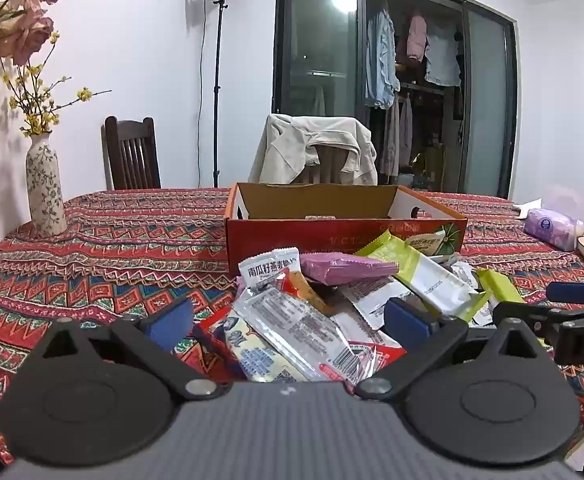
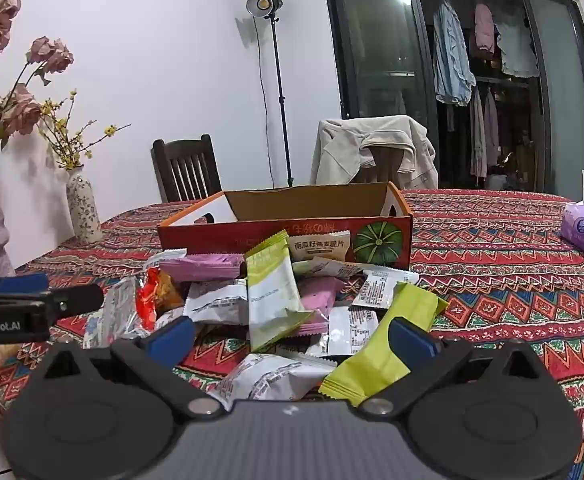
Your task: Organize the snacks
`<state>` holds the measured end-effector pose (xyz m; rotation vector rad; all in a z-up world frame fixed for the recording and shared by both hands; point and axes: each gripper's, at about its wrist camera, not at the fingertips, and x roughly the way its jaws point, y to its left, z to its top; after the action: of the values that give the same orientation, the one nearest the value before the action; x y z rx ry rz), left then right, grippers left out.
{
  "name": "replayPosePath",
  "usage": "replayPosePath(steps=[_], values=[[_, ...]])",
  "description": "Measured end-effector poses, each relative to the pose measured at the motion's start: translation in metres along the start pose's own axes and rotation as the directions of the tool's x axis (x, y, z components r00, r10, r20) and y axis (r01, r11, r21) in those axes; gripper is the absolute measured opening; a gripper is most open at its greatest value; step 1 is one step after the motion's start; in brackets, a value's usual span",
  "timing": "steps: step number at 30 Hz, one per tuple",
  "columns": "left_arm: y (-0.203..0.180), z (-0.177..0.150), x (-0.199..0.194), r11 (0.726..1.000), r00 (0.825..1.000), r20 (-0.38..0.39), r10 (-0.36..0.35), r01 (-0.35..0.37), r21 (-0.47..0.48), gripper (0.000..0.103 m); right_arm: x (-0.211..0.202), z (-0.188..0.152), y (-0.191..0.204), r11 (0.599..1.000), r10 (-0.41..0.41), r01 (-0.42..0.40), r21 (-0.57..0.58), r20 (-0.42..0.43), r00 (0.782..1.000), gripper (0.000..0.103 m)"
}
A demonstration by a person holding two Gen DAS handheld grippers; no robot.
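Both grippers, left gripper (image 1: 287, 320) and right gripper (image 2: 292, 334), hang spread wide and empty just in front of the snack pile (image 2: 283, 308), which lies loose against the near wall of the cardboard box (image 2: 292, 236); sorting looks barely begun, the box apparently almost empty

Snack pile (image 2: 292, 308) blocks path to open box (image 2: 283, 216); tablecloth (image 2: 512, 280) free right.
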<state>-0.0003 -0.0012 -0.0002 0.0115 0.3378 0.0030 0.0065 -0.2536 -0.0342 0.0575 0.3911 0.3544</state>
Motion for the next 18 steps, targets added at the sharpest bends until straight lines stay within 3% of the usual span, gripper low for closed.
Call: replayPosePath(steps=[6,18], values=[[-0.003,-0.002,0.003,0.999,0.999,-0.032,-0.023,0.023,-0.026,0.103,0.0,0.0,0.001,1.0,0.002,-0.002,0.001,0.002,1.0,0.103],[0.002,-0.004,0.007,0.998,0.999,-0.009,-0.049,0.048,-0.047,0.103,0.01,-0.001,-0.003,1.0,0.0,0.0,0.005,-0.011,1.0,0.103]])
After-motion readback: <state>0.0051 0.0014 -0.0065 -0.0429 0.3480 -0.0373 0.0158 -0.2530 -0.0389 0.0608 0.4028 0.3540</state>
